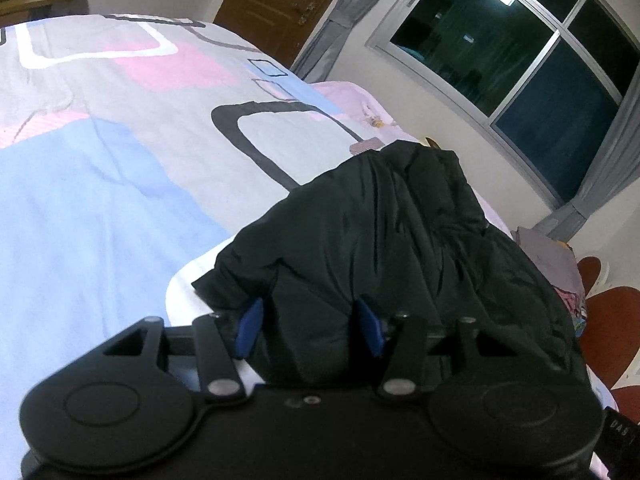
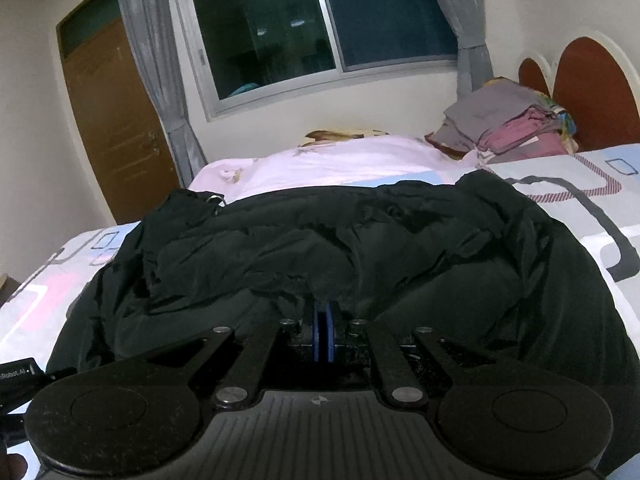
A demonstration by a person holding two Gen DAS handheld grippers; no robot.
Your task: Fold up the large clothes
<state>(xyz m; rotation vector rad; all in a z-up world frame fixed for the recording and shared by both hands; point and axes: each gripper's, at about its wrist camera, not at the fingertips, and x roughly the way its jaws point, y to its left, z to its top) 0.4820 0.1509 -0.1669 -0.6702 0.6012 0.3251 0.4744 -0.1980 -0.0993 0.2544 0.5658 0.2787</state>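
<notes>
A black puffy jacket lies bunched on the patterned bedspread. My left gripper has closed partway on a thick fold of its near edge. Both blue pads press into the padding that bulges between them. In the right wrist view the jacket spreads wide across the bed. My right gripper has its blue pads together, and the fabric puckers right at their tips, pinched there. The tips themselves are hidden under the cloth.
A stack of folded clothes sits by the red headboard. A pink quilt lies behind the jacket. Beyond the bed are a dark window with grey curtains and a brown door.
</notes>
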